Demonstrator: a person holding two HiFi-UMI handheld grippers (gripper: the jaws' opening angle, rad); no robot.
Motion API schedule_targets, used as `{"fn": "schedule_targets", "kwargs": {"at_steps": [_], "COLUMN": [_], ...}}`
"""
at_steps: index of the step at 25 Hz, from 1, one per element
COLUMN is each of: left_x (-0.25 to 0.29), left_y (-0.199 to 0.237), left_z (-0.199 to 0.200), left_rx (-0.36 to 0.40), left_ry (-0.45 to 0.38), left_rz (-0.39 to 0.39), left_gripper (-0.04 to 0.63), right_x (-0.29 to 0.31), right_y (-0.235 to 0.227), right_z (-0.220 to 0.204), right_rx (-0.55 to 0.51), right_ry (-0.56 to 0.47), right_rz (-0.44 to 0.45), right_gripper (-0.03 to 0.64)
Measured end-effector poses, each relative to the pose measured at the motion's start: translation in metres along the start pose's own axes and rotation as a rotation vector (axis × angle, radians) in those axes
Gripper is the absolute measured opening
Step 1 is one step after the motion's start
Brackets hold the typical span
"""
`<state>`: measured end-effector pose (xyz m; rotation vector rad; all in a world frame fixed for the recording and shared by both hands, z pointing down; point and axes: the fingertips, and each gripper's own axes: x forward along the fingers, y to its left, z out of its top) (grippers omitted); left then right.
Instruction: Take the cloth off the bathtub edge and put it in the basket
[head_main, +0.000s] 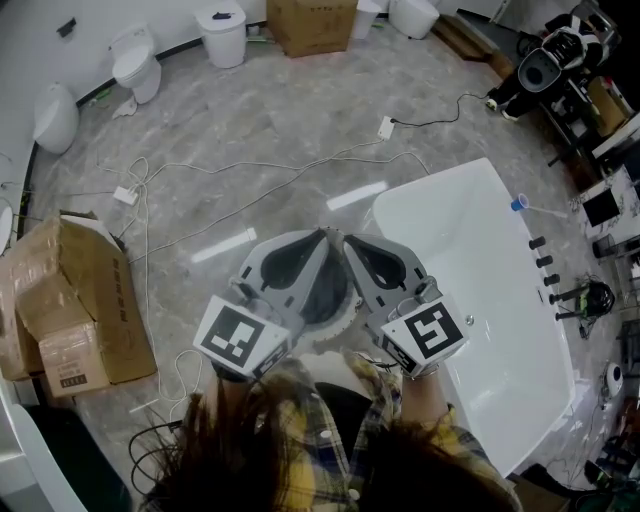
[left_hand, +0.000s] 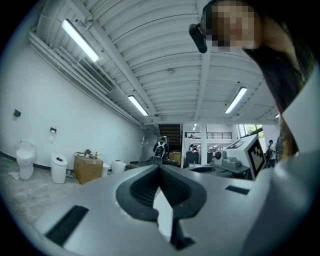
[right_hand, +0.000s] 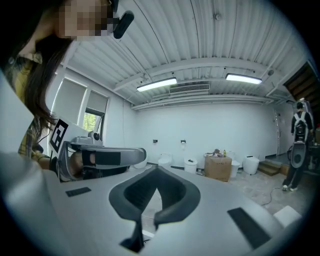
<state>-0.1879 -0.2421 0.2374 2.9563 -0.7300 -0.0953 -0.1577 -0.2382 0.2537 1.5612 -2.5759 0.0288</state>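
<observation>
Left gripper (head_main: 322, 234), right gripper (head_main: 346, 239) — jaws pressed together, nothing between them, tips side by side.
Bathtub (head_main: 500, 330) — white, just right of grippers; cloth not discernible.
Cardboard boxes (head_main: 70, 300) — left, contents hidden.

**Bathtub** (head_main: 500, 300): white, glossy, one-piece tub. It is long with rounded corners and stands on the grey marbled floor (head_main: 300, 130), lying diagonally across the right half of the head view. The far end is narrower and its rim (head_main: 436, 187) is smooth and bare where visible. The near end runs off behind the person's shoulder. A small round fitting (head_main: 468, 321) sits on the white surface toward the near end.

**Basket** (head_main: 338, 318): identification uncertain. Only a curved arc of a pale rim with small openings shows, with a dark interior beside it. It is low on the floor, just left of the tub's near end. The rest is covered from above.
</observation>
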Motion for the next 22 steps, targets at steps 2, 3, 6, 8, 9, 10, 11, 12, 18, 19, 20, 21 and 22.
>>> {"fn": "schedule_targets", "kwargs": {"at_steps": [2,3,6,8,9,10,11,12,18,19,20,21,22], "left_x": [0.000,-0.001,-0.003,-0.003,-0.003,-0.004,-0.004,-0.005,-0.005,-0.005,-0.005,-0.005,-0.005], "left_y": [0.000,0.000,0.001,0.001,0.001,0.001,0.001,0.002,0.000,-0.001,-0.001,-0.001,-0.001], "left_z": [-0.001,-0.001,-0.003,-0.003,-0.004,-0.004,-0.004,-0.005,-0.002,-0.002,-0.002,-0.002,-0.001], "left_rx": [0.001,0.002,0.003,0.004,0.004,0.003,0.002,0.002,0.006,0.007,0.008,0.009,0.010], "left_ry": [0.002,0.003,0.004,0.006,0.006,0.007,0.007,0.008,0.008,0.007,0.007,0.007,0.007], "left_rz": [0.004,0.004,0.006,0.007,0.007,0.007,0.007,0.006,-0.001,-0.002,-0.002,-0.003,-0.003], "left_gripper": [0.017,0.017,0.017,0.017,0.017,0.017,0.017,0.017,0.017,0.017,0.017,0.017,0.017], "right_x": [0.000,-0.001,-0.002,-0.003,-0.003,-0.004,-0.003,-0.003,-0.004,-0.004,-0.004,-0.004,-0.003], "right_y": [0.003,0.004,0.005,0.004,0.003,0.003,0.003,0.003,0.003,0.003,0.003,0.003,0.003], "right_z": [-0.003,-0.005,-0.008,-0.008,-0.009,-0.009,-0.010,-0.011,-0.012,-0.012,-0.012,-0.012,-0.012], "right_rx": [0.000,0.001,0.019,0.027,0.031,0.037,0.043,0.047,0.048,0.047,0.046,0.045,0.044], "right_ry": [0.002,-0.001,-0.008,-0.009,-0.009,-0.007,-0.005,-0.003,0.006,0.007,0.009,0.011,0.014], "right_rz": [0.009,0.016,0.018,0.013,0.011,0.010,0.010,0.010,0.011,0.013,0.014,0.016,0.017], "right_gripper": [0.015,0.015,0.015,0.015,0.015,0.015,0.015,0.015,0.015,0.015,0.015,0.015,0.015]}}
